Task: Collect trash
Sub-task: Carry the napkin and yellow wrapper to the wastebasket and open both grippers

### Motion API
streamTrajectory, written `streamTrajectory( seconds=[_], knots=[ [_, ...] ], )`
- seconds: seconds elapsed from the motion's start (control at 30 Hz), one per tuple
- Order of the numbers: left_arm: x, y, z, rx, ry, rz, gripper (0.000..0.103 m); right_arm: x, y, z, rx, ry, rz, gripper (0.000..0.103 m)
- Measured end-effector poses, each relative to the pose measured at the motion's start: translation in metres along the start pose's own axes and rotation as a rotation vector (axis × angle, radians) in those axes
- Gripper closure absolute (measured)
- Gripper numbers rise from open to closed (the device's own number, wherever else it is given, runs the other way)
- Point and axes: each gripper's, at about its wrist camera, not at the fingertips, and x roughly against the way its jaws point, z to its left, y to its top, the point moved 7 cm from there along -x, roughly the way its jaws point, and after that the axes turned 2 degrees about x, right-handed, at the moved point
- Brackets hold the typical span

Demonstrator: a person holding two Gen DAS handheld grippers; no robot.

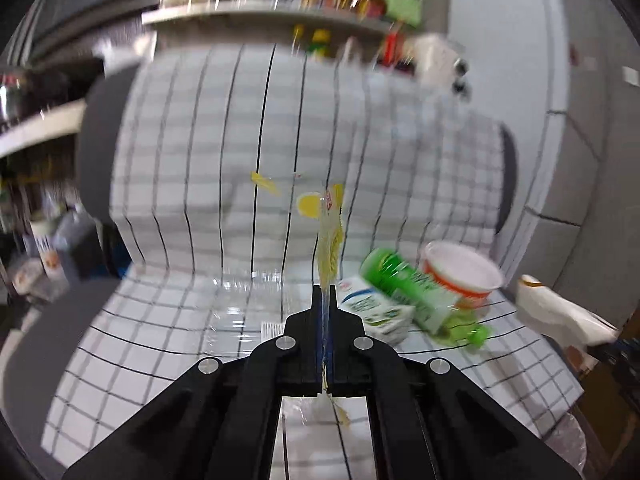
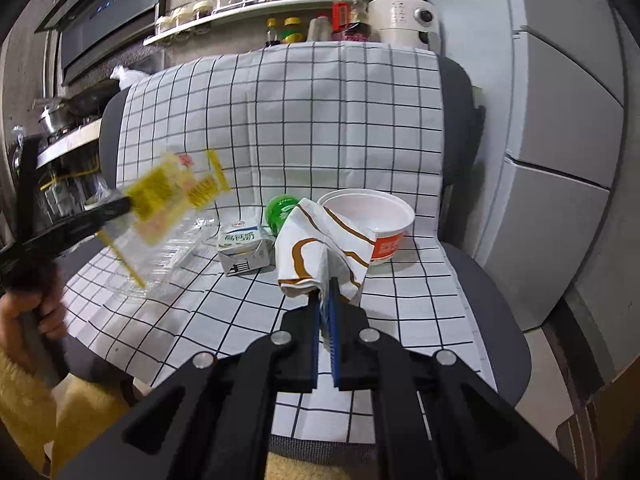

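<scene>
Checked cloth (image 2: 280,128) drapes a grey chair (image 2: 480,280) in a kitchen. Only the right wrist view shows the person's hand (image 2: 24,312) carrying the left gripper (image 1: 325,300), clamped on a yellow wrapper (image 2: 168,196) lifted at far left. The right gripper (image 2: 326,300) pinches a paper napkin (image 2: 316,244) near the milk carton (image 2: 244,248), green bottle (image 2: 282,210) and white bowl (image 2: 372,220) on the seat; the left view catches that napkin (image 1: 556,312) only at right.

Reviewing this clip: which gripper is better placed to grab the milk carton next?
Neither is free: the left gripper is shut on a yellow wrapper, the right gripper on a paper bag. Once emptied, probably the right: the milk carton lies just beyond it.
</scene>
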Motion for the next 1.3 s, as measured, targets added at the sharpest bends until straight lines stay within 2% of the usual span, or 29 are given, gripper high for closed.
streamTrajectory(
  seconds=[0.1, 0.2, 0.37, 0.53, 0.63, 0.77, 0.93, 0.97, 1.0, 1.03, 1.1, 1.3],
  knots=[
    [0.033, -0.007, -0.021, -0.005, -0.053, -0.036, 0.102, 0.011, -0.006, -0.009, -0.025, -0.017, -0.009, 0.098],
    [0.048, -0.02, -0.05, -0.011, -0.124, -0.026, 0.102, 0.022, -0.019, -0.026, -0.053, -0.058, 0.002, 0.098],
    [0.051, -0.045, -0.119, -0.061, -0.271, 0.017, 0.102, 0.053, -0.05, -0.067, -0.126, -0.165, 0.03, 0.098],
    [0.041, -0.073, -0.193, -0.114, -0.428, 0.093, 0.102, 0.095, -0.095, -0.12, -0.219, -0.314, 0.073, 0.098],
    [0.039, -0.087, -0.227, -0.125, -0.497, 0.134, 0.102, 0.115, -0.118, -0.151, -0.281, -0.388, 0.099, 0.098],
    [0.038, -0.098, -0.251, -0.141, -0.535, 0.161, 0.102, 0.135, -0.149, -0.189, -0.361, -0.487, 0.138, 0.098],
    [0.037, -0.105, -0.263, -0.158, -0.53, 0.176, 0.102, 0.136, -0.185, -0.222, -0.445, -0.562, 0.205, 0.095],
    [0.035, -0.105, -0.263, -0.158, -0.526, 0.179, 0.102, 0.133, -0.191, -0.226, -0.465, -0.561, 0.216, 0.093],
    [0.034, -0.105, -0.264, -0.16, -0.521, 0.181, 0.102, 0.13, -0.195, -0.228, -0.482, -0.551, 0.225, 0.087],
    [0.033, -0.105, -0.264, -0.159, -0.52, 0.184, 0.102, 0.127, -0.198, -0.23, -0.493, -0.542, 0.231, 0.075],
    [0.032, -0.105, -0.264, -0.16, -0.515, 0.19, 0.102, 0.12, -0.203, -0.231, -0.515, -0.521, 0.249, 0.061],
    [0.031, -0.107, -0.266, -0.163, -0.521, 0.203, 0.102, 0.115, -0.195, -0.225, -0.563, -0.419, 0.216, 0.061]
  ],
)
